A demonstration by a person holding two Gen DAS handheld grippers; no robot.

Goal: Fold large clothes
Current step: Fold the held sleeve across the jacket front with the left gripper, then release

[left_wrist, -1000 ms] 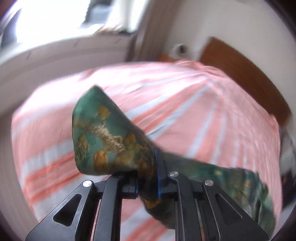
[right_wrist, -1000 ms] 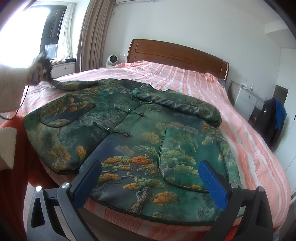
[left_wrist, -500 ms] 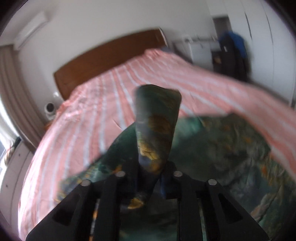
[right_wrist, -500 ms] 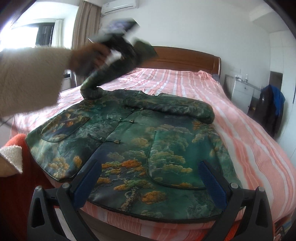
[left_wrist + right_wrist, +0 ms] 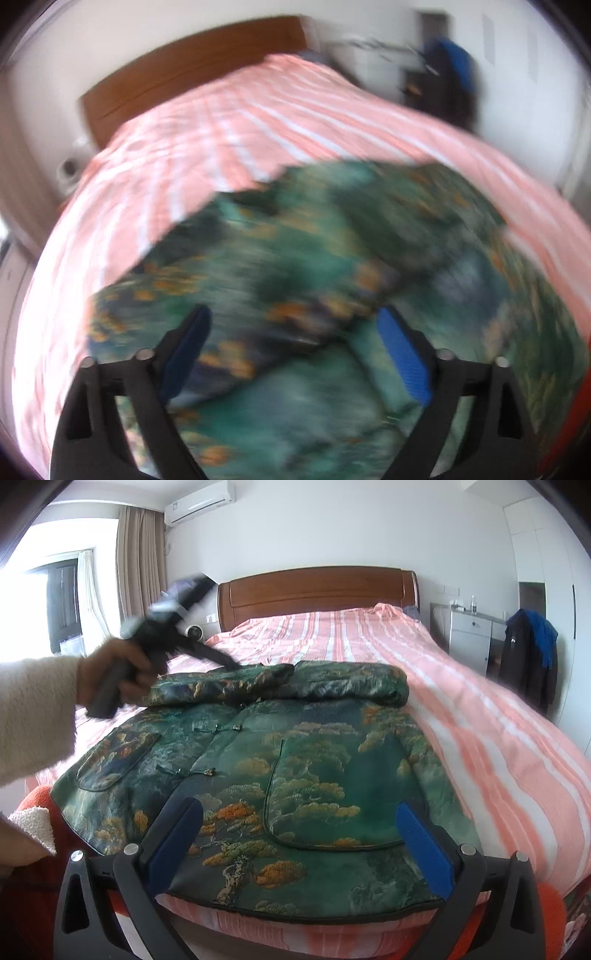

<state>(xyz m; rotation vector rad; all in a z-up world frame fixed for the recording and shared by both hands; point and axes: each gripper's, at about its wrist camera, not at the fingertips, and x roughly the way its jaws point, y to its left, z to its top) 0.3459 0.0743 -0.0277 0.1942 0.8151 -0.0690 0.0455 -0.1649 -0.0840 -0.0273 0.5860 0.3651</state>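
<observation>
The jacket [image 5: 288,775] lies flat on the bed [image 5: 498,738], both sleeves across its collar end, long axis toward the headboard [image 5: 317,590]; the left gripper [image 5: 291,354], jaws opening with nothing pinched, hovers there, the right gripper [image 5: 299,842], spread empty, at the hem.

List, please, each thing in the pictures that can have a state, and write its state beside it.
Green jacket: flat on the bed, front fastened, both sleeves folded across the chest.
Left gripper: jaws opening, nothing pressed between them.
Right gripper: open, empty, above the jacket's hem.
Curtain: drawn aside.
Dark coat: hanging by the wall.
</observation>
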